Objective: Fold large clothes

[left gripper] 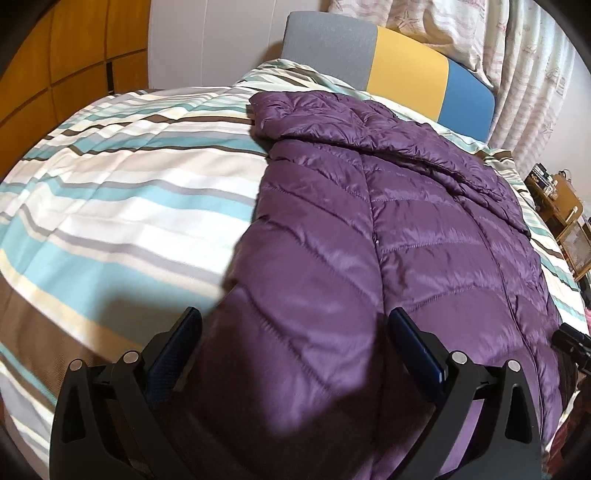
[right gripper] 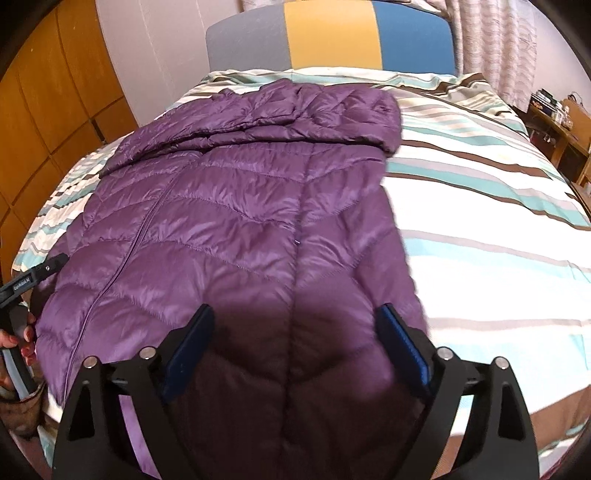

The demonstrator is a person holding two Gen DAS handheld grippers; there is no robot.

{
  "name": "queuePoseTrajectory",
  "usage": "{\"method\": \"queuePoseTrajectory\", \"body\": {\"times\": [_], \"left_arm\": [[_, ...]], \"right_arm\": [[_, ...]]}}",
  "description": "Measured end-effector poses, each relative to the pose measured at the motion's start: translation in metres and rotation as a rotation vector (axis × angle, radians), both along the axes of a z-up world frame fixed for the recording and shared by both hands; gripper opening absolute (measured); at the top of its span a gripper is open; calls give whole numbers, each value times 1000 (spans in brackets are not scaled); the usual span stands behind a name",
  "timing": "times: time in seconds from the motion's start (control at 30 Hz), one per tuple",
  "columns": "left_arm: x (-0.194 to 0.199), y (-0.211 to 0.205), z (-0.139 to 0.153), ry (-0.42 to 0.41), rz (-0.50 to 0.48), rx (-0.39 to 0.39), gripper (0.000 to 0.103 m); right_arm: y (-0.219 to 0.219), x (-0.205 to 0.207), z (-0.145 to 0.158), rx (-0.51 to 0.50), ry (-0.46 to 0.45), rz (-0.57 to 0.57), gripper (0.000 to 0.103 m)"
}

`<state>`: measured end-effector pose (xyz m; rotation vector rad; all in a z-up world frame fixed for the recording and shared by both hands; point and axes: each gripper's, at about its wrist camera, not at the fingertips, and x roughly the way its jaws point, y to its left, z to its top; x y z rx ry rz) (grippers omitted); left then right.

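Here I am holding my left gripper (left gripper: 295, 332) and my right gripper (right gripper: 295, 328) wide apart, both empty, above the near hem of the purple down jacket (right gripper: 229, 221), which is lying flat on the striped duvet (right gripper: 480, 221). It looks light, puffy and slippery, so I am judging the hem corners the best hold. Small writing on the left gripper's body is not readable to me.

White lettering on the left gripper (right gripper: 33, 275) is too blurred to read.

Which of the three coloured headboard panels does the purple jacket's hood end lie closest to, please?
The yellow middle panel: the purple jacket ends just below it, with the grey panel and blue panel either side.
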<state>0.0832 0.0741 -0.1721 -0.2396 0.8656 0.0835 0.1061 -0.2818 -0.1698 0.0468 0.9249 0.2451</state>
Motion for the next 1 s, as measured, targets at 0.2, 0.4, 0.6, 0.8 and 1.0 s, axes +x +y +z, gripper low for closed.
{"method": "queuePoseTrajectory", "body": {"times": [0.2,0.4,0.6,0.8,1.0], "left_arm": [[-21,9,1,-3,-52,1,93],[-41,13,0,11,-132,-39,83],[-60,2,-6,18,-217,-24,74],[-54,-10,10,-15,-279,-77,19],[-27,-2,47,-153,-242,-155,19]], "right_arm": [[-41,-23,2,34,52,-52,81],[-73,-45,-6,115,153,-60,70],[-69,-53,-8,175,178,21,38],[-58,-42,2,259,135,64,13],[-52,-18,41,334,-22,53,11]]}}
